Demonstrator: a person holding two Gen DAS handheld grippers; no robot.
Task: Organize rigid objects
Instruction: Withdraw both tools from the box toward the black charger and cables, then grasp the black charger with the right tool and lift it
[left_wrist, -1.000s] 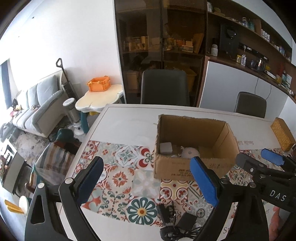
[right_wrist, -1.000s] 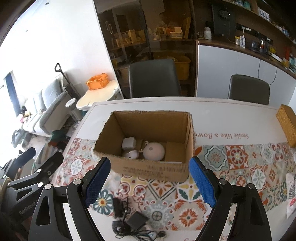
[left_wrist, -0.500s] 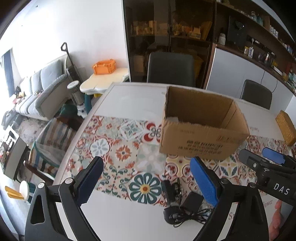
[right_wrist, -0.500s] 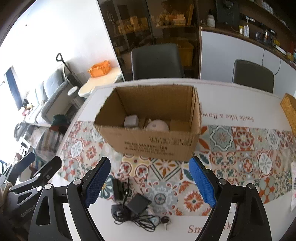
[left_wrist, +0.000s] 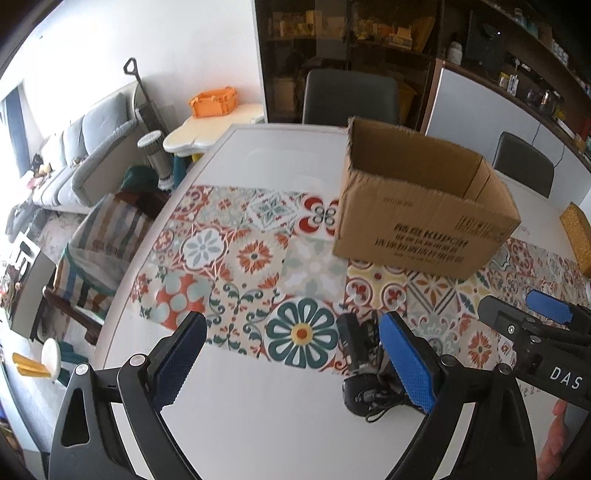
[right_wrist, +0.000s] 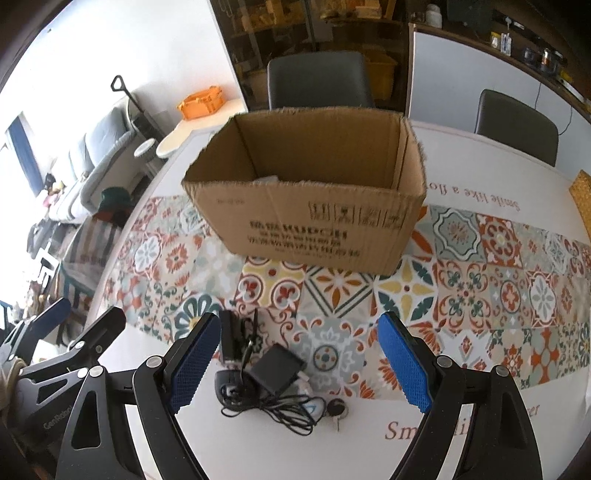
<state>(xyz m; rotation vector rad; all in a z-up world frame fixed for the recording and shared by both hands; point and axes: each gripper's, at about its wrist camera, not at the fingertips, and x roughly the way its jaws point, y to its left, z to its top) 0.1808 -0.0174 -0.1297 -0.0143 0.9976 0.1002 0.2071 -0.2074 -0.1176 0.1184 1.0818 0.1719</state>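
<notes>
An open cardboard box (right_wrist: 310, 221) stands on the patterned runner; it also shows in the left wrist view (left_wrist: 424, 218). A pile of black adapters and tangled cables (right_wrist: 266, 376) lies on the white table in front of it, also in the left wrist view (left_wrist: 369, 369). My right gripper (right_wrist: 295, 365) is open and empty, just above the pile. My left gripper (left_wrist: 291, 362) is open and empty, left of the pile; its right finger hides part of it. The box contents are mostly hidden.
A woven yellow box (left_wrist: 578, 232) sits at the table's right edge. Dark chairs (right_wrist: 317, 79) stand behind the table. The table's left edge (left_wrist: 147, 236) drops to a striped chair and a sofa. A small round object (right_wrist: 337, 408) lies by the cables.
Both grippers have come down and closer to the table. The box now looks larger and is seen side-on, so its contents have dropped out of sight. Both grippers stay open.
</notes>
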